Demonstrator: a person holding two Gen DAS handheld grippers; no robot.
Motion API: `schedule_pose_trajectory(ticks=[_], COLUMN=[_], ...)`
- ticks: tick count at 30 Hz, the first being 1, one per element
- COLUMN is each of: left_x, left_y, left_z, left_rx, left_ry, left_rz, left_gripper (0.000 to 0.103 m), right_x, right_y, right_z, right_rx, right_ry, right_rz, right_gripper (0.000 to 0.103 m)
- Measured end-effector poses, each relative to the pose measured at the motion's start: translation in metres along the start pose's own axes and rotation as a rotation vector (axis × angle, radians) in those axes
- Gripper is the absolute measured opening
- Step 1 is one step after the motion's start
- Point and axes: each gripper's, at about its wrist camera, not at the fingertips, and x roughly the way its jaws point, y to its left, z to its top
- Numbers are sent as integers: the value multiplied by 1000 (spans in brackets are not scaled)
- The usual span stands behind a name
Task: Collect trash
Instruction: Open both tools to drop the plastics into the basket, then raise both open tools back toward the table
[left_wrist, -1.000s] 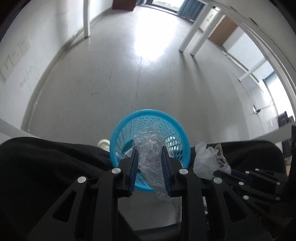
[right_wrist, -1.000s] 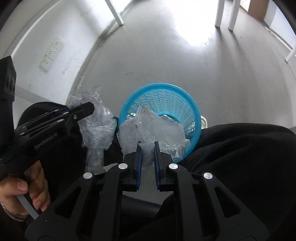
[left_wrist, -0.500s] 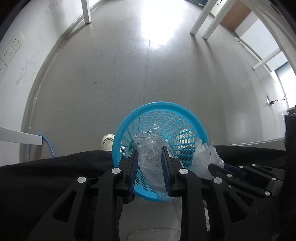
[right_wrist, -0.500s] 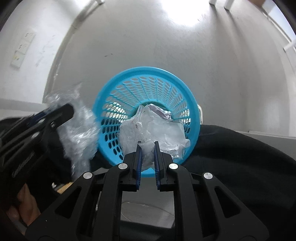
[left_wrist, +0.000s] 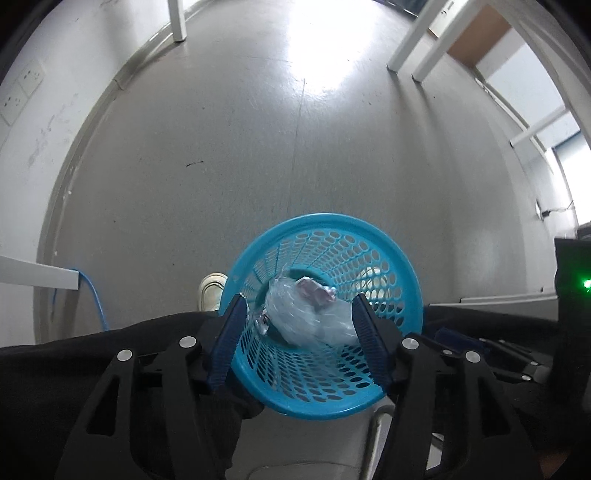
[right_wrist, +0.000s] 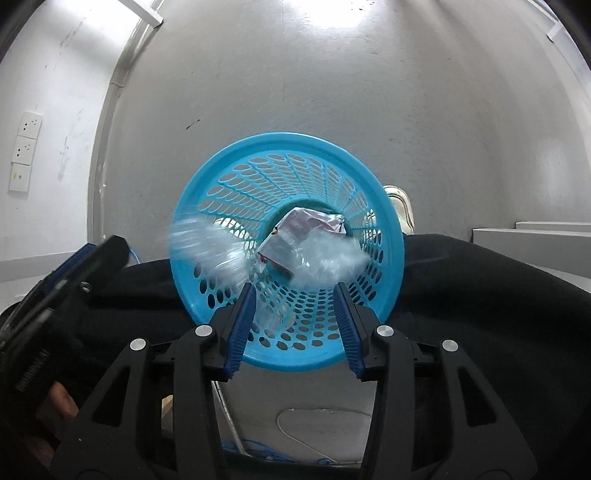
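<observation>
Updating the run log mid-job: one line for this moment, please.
stage: drop | left gripper: open, empty | right gripper: open, empty | clear plastic trash: inside blue basket

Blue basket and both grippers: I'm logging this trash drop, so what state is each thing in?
Blue basket: upright on the floor, trash inside.
Clear plastic wrap: loose inside the basket.
Blurred plastic piece: at the basket's rim, in motion.
Left gripper: open, empty.
Right gripper: open, empty.

Spread left claw (left_wrist: 301, 343) over trash-filled basket (left_wrist: 402, 258)
</observation>
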Motion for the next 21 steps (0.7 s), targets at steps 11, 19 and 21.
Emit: schedule_pose_trajectory(ticks=[11, 19, 21], left_x=[-16, -57, -69], left_y=[-4, 9, 9], left_z=[-11, -31, -40], left_rx=[4, -39, -38], left_ry=[-15, -84, -109], left_rz=[24, -20, -28], left_gripper=[59, 60, 61], right_x=[-29, -77, -92], right_y=[17, 27, 26], right_z=[-20, -51, -57], right_rx=[-95, -171, -172], right_ry=[-79, -175, -224], right_rz=[-55, 7, 9], right_gripper=[48, 59, 62])
